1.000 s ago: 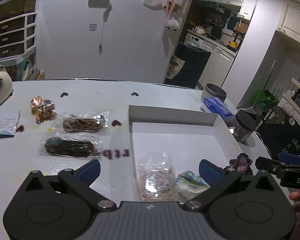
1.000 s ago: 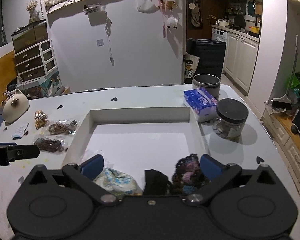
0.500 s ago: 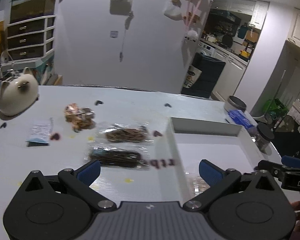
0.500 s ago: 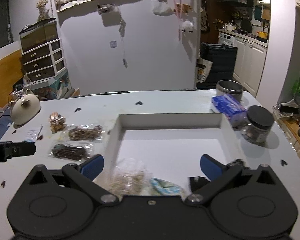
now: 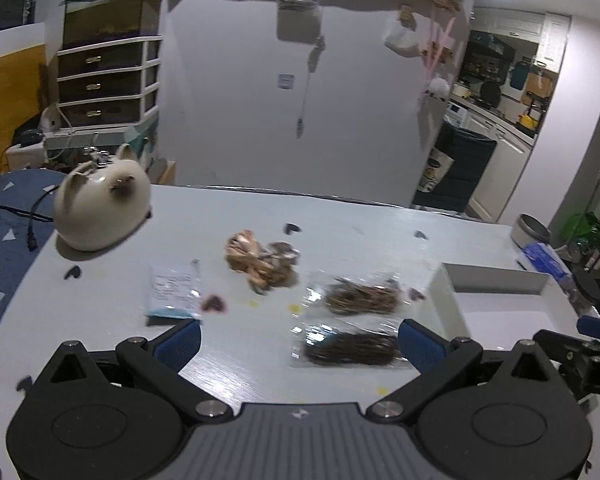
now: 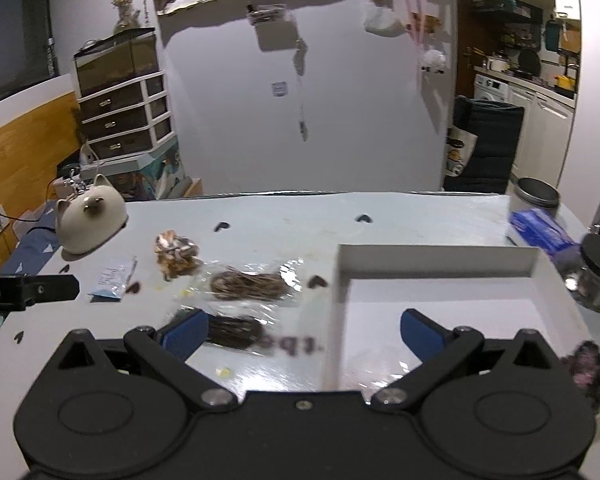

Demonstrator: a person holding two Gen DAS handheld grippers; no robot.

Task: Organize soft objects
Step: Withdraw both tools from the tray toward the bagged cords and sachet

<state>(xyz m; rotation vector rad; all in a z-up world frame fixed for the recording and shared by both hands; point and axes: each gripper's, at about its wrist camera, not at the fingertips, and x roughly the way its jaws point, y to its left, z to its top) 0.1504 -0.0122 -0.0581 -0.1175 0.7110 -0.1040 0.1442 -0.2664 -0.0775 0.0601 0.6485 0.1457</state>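
On the white table lie a pink-brown scrunchie (image 5: 260, 258) (image 6: 176, 252), a clear bag of brown hair ties (image 5: 358, 298) (image 6: 248, 284) and a clear bag of dark hair ties (image 5: 350, 348) (image 6: 234, 330). A white tray (image 5: 496, 280) (image 6: 436, 260) stands to their right; a clear bag (image 6: 376, 364) lies at its near end. A dark purple scrunchie (image 6: 588, 364) shows by the tray's right rim. My left gripper (image 5: 298, 344) is open, the dark bag just ahead of its right finger. My right gripper (image 6: 304, 332) is open over the tray's left wall.
A cream cat-shaped ornament (image 5: 102, 208) (image 6: 90, 218) sits at the table's far left, a small paper packet (image 5: 172, 290) (image 6: 114, 276) near it. A blue tissue pack (image 6: 540, 230), a grey tin (image 6: 536, 196) and a black-lidded jar (image 6: 596, 276) stand right of the tray.
Both grippers have swung left, away from the tray's near end toward the bags and scrunchie on the table. Both stay open and empty.
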